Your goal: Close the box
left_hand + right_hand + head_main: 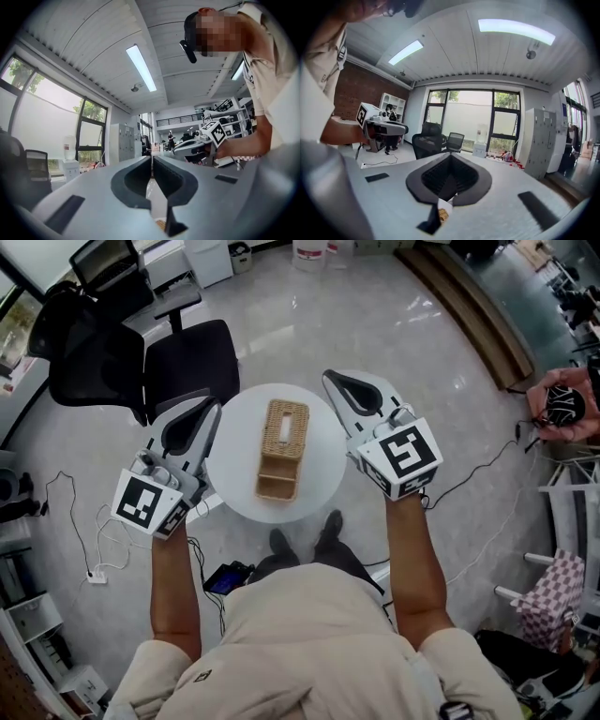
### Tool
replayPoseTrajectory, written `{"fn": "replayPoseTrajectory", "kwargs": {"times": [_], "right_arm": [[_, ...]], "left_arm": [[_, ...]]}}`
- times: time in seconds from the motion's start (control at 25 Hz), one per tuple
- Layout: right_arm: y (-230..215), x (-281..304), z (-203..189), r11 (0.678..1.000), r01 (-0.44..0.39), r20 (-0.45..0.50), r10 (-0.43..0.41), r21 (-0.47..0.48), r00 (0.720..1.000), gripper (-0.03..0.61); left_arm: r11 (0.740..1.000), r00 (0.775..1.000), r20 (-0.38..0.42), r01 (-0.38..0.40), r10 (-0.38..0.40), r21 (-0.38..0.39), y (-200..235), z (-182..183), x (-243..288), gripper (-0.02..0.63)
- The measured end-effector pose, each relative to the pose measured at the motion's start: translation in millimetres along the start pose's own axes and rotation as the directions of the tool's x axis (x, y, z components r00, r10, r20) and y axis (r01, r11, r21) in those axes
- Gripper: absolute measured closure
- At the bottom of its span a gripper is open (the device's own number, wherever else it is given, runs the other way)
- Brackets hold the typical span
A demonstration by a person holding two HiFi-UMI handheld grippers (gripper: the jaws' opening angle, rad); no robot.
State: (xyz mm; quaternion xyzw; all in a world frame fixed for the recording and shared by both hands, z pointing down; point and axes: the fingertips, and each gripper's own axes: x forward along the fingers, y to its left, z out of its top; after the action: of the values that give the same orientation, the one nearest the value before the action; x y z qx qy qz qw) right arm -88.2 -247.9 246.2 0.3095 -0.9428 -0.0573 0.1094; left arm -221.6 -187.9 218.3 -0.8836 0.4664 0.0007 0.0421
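A woven wicker box (281, 448) lies in the middle of a round white table (323, 474). Its far half has a slot on top, and its near half looks like a shallow open tray. My left gripper (212, 409) hangs over the table's left edge, its jaws together with nothing between them. My right gripper (330, 379) is over the table's right edge, shut and empty. Both point away from me, each a hand's width from the box. A small patch of wicker (443, 214) shows below the jaws in the right gripper view. The left gripper view shows the right gripper (206, 140) across from it.
A black office chair (178, 357) stands just beyond the table at the left. Cables and a power strip (94, 575) lie on the floor at the left. Another person's hand (562, 409) holds a black object at the right edge. A pink checked bag (553, 601) sits at the lower right.
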Motion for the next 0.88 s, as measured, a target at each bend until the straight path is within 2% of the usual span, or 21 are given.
{"fn": "replayPoseTrajectory", "kwargs": {"times": [0.28, 0.48, 0.88], "right_arm": [[14, -41, 58, 0.994, 0.021, 0.048, -0.015, -0.107, 0.999, 0.588], [23, -66, 85, 0.990, 0.037, 0.060, -0.029, -0.137, 0.998, 0.588], [45, -102, 105, 0.984, 0.047, 0.086, -0.032, -0.171, 0.996, 0.588]], "left_arm": [[0.999, 0.999, 0.052, 0.003, -0.005, 0.053, -23, 48, -14, 0.604], [0.996, 0.997, 0.074, 0.010, -0.017, 0.092, -42, 74, -23, 0.604], [0.988, 0.994, 0.102, 0.024, -0.040, 0.153, -74, 101, -42, 0.604]]}}
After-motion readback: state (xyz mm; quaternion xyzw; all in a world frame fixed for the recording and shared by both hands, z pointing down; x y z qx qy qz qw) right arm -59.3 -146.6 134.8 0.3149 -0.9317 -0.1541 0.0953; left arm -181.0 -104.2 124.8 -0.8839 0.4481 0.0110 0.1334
